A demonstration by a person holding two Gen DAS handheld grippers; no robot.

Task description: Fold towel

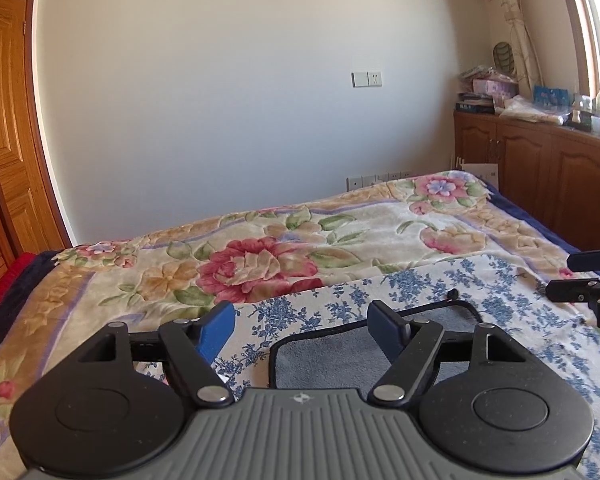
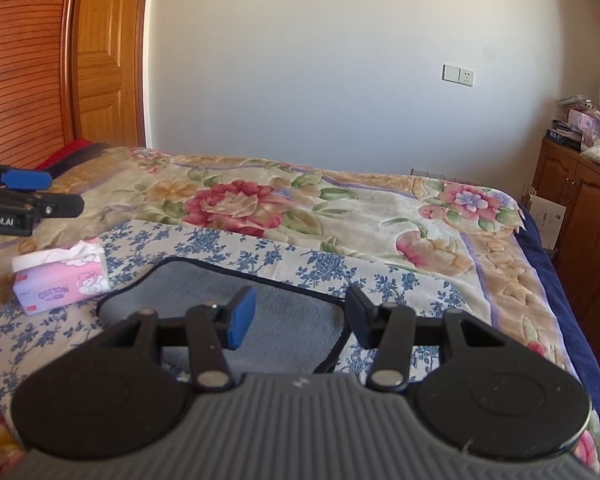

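Since the grey towel [image 2: 228, 312] lying flat just beyond both empty, wide-open grippers [image 1: 302, 330] [image 2: 300, 316] looks soft and limp, its black-piped corners should be pinched.

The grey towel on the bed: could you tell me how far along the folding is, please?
Nothing looks folded: the grey towel lies spread on the blue-flowered cloth. Both the left gripper and the right gripper are open above it, holding nothing. Every fold remains.

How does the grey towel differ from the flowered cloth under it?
The grey towel is plain with a dark trimmed edge; the flowered cloth is pale with blue blossoms. The towel is smaller and lies on top, with the cloth showing around it. Both lie flat on the bed.
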